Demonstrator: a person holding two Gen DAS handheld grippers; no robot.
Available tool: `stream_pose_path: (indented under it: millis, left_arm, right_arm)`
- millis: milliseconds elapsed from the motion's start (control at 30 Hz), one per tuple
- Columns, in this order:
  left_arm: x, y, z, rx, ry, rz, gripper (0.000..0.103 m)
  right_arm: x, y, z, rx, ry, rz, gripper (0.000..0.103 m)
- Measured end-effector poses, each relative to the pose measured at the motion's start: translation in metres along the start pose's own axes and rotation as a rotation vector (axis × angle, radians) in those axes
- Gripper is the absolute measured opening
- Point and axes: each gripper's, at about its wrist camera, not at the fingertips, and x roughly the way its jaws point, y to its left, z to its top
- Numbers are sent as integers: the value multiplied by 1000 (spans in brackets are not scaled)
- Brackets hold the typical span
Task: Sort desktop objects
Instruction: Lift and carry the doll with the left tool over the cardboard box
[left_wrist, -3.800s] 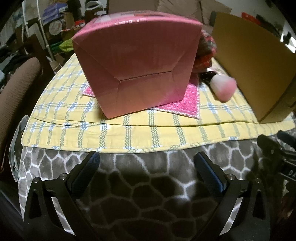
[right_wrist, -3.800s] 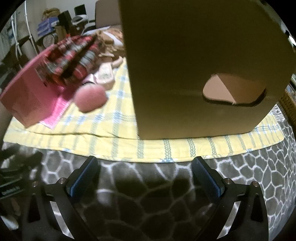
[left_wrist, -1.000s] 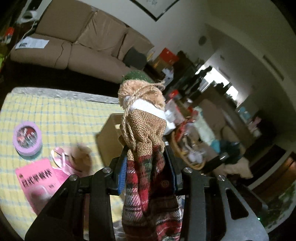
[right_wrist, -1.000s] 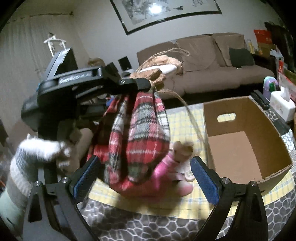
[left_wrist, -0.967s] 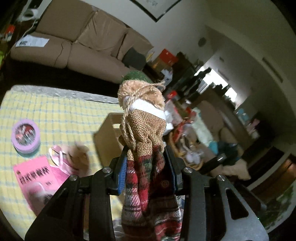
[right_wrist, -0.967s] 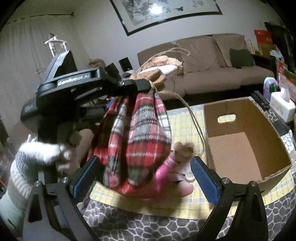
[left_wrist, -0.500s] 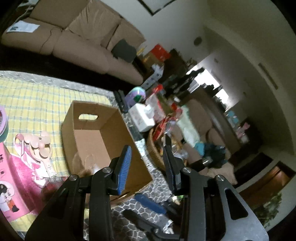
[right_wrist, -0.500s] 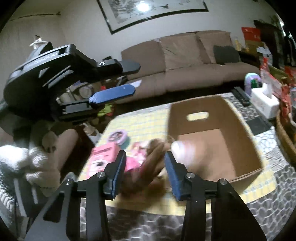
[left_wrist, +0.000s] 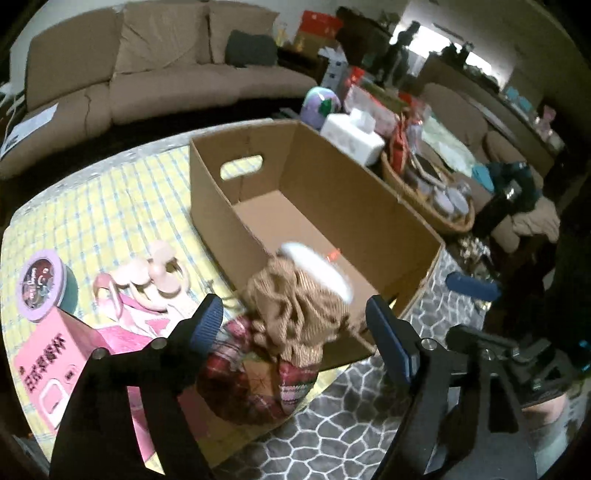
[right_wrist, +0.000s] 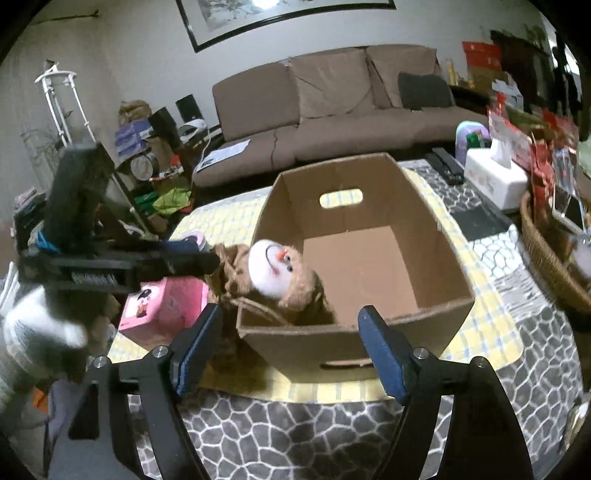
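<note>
The cardboard box (right_wrist: 369, 258) is taken as the landmark: it sits open-topped on the yellow checked cloth (left_wrist: 110, 206), presumably as the bin that sorted things go into. The doll (right_wrist: 273, 273), w/ white face, burlap wrap and plaid body, is seen draped over the box's near-left corner, head just inside the rim and body hanging outside; in the left wrist view the plaid part (left_wrist: 258, 369) rests on the cloth against the box's near wall, so it is judged only partly delivered. The left gripper (left_wrist: 295, 321) is held over that corner w/ jaws opening; the doll lies between the pads but neither pad is seen pressing on it, so it is read as released. The right gripper (right_wrist: 290, 343) is held in front of the box's near wall, jaws also opening, nothing between them. Left of the box are the pink box (left_wrist: 55, 354), the purple tin (left_wrist: 40, 291) and pink hair clips (left_wrist: 155, 273), not yet sorted. Vs. a second ago: the doll was then clamped in the left gripper and lifted clear of the table, approx. upright; now it is let go at the box corner, and both grippers are lower and closer to the box.
</note>
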Motion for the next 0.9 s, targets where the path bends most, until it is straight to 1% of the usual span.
stream_pose_path:
  millis: [33,100,167,233,300,533,600,667,700,733,800,833,867,900]
  left_arm:
    - [3,-3,-5,23,-5,3,83]
    - [0,-6,-11,67,-20,-2,86]
    - [2,-7,-17,121,-26,-2,86]
    - [0,-10,-15,174,-31,7,90]
    - [-1,-10,-15,230,-31,12,91]
    - [17,-23,-19,465,73,15,91]
    - [26,-27,-20,541,106,35,91]
    - [36,-29,-20,593,143,39,91]
    - [38,-29,-19,605,155,27,88]
    - [40,-29,-19,607,163,2,75]
    - [40,-26,-16,590,181,-78,57]
    - [41,-23,-15,568,195,-123,50]
    - [40,-19,-14,531,208,-164,46]
    - [39,-16,-13,503,208,-180,43]
  right_arm:
    - [-2,0,-3,5,0,6,81]
    - [-5,-1,-7,14,0,7,82]
    - [-10,-3,-10,29,-6,14,82]
    - [-13,-4,-13,47,-6,28,83]
    - [-16,-5,-15,57,-9,35,83]
    - [-13,-4,-23,56,0,55,83]
    - [-11,-3,-25,52,4,62,83]
    - [-9,-3,-26,47,11,65,83]
    - [-8,-2,-26,44,14,67,83]
    - [-7,-1,-27,41,16,68,83]
    - [-5,0,-28,36,20,70,83]
    - [-5,0,-28,35,21,70,83]
    - [-4,0,-29,35,24,72,83]
    - [-3,-1,-29,37,25,73,83]
